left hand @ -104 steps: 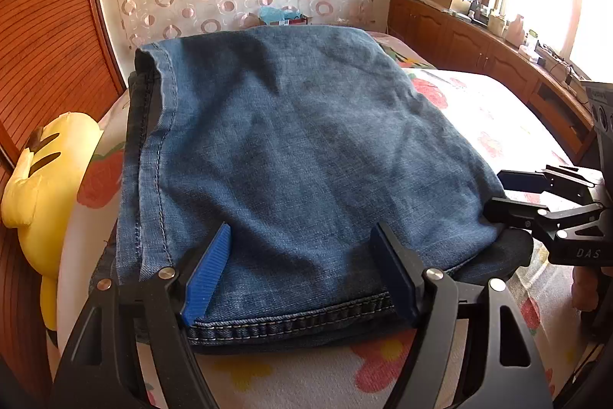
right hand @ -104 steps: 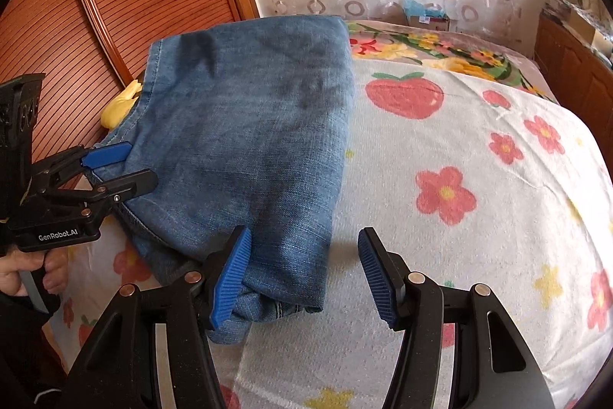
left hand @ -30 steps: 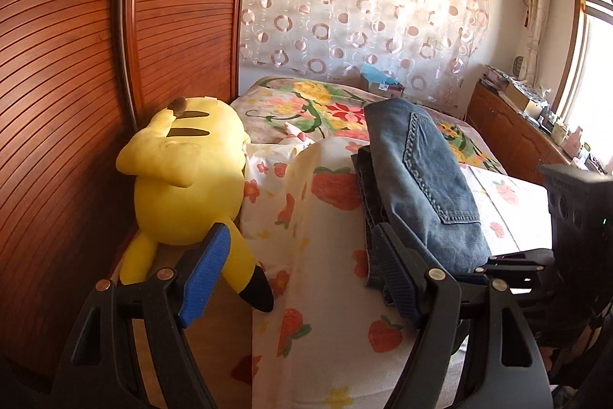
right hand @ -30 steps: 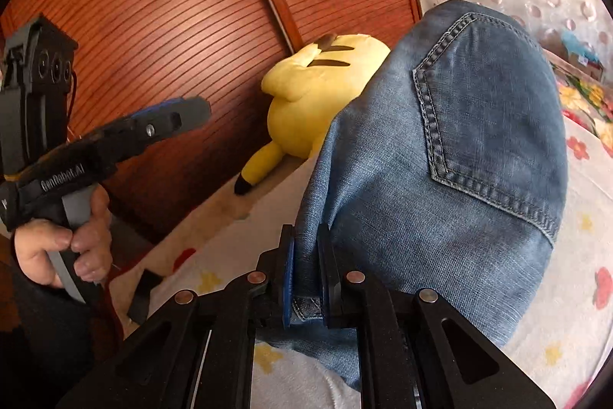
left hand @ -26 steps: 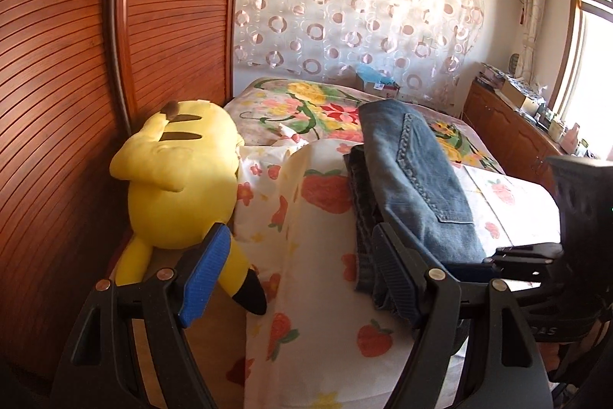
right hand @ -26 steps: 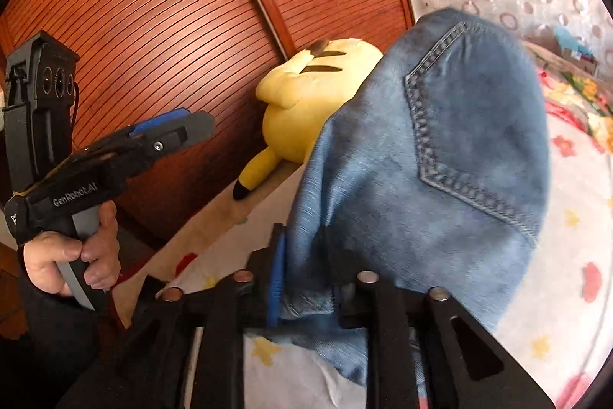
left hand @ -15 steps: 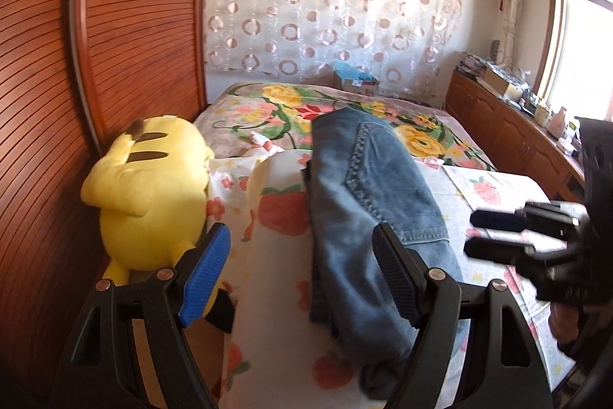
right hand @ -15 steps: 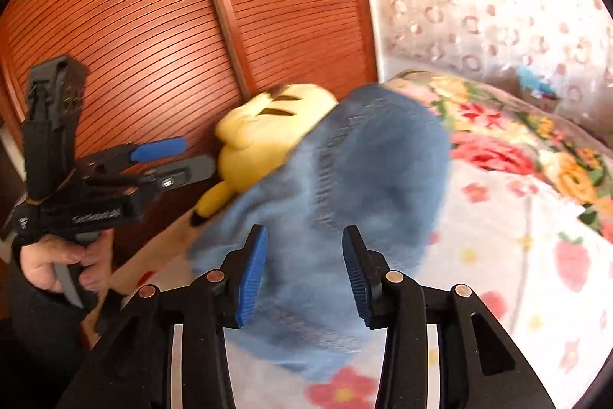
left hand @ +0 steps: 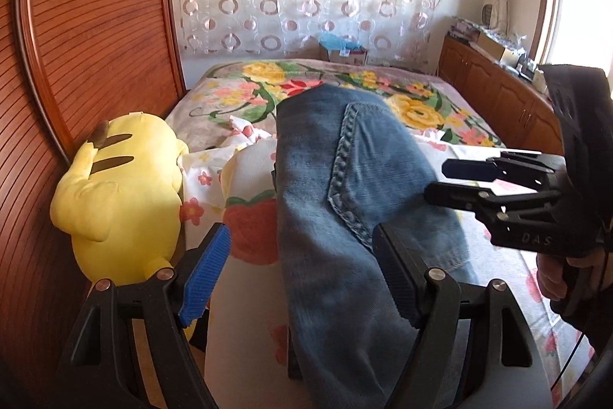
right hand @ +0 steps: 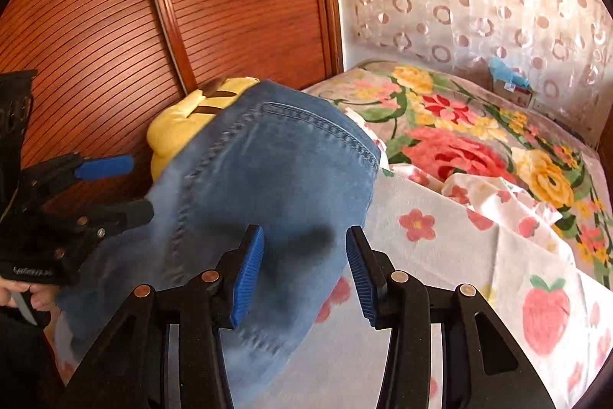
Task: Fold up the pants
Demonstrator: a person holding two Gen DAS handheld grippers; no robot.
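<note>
The folded blue jeans (left hand: 337,202) lie on the flowered bed sheet (left hand: 249,179), back pocket up; they also show in the right wrist view (right hand: 260,186). My left gripper (left hand: 302,275) is open and empty just above the near end of the jeans. It shows from the side at the left of the right wrist view (right hand: 115,186). My right gripper (right hand: 304,271) is open and empty above the jeans' near right part. It shows at the right of the left wrist view (left hand: 452,179), jaws apart.
A yellow plush toy (left hand: 118,202) lies at the bed's left edge against the wooden wardrobe (left hand: 88,37). A floral blanket (left hand: 291,91) covers the far bed. A wooden cabinet (left hand: 498,91) runs along the right wall under the window.
My right gripper was shut on the jeans' edge a second ago; it has opened and let them go. The jeans now rest on the bed. Both grippers have drawn back slightly.
</note>
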